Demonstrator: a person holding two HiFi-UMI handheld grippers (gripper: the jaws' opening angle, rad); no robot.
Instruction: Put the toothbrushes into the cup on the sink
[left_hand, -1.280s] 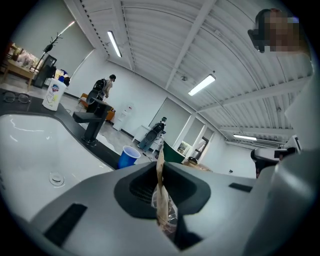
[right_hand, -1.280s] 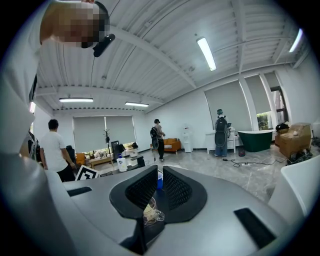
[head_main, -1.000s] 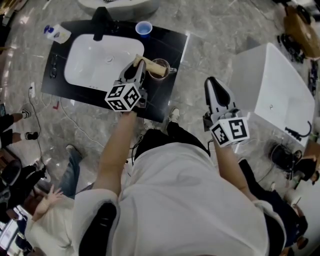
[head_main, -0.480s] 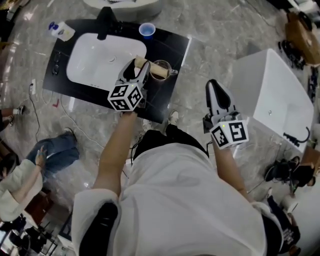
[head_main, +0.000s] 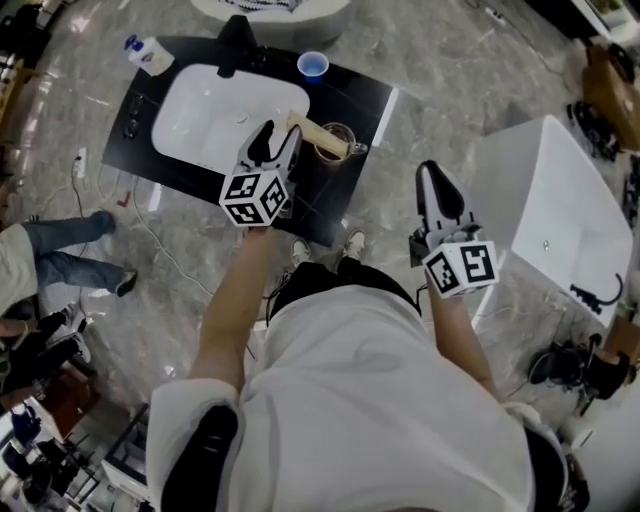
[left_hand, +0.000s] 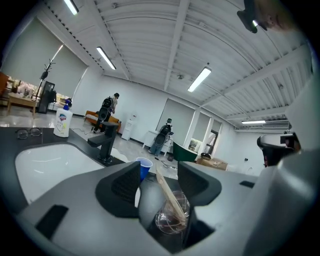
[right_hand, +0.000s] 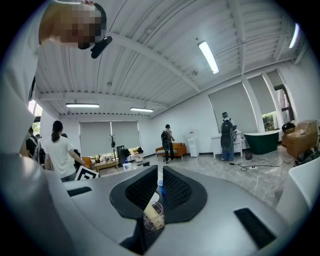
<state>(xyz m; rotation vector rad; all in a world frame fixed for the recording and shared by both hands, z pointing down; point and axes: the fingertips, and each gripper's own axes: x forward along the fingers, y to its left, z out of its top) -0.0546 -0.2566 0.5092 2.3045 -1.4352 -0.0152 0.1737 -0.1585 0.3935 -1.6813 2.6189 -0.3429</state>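
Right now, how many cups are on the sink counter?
2: a blue cup at the counter's back edge near the faucet; a glass cup right of the basin, holding a wooden toothbrush. The left gripper may hide others.

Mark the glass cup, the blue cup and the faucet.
glass cup (left_hand: 165, 226): left gripper view, on its clear lower wall.
blue cup (head_main: 313, 66): head view, on its open top.
faucet (head_main: 236, 40): head view, on its black body.
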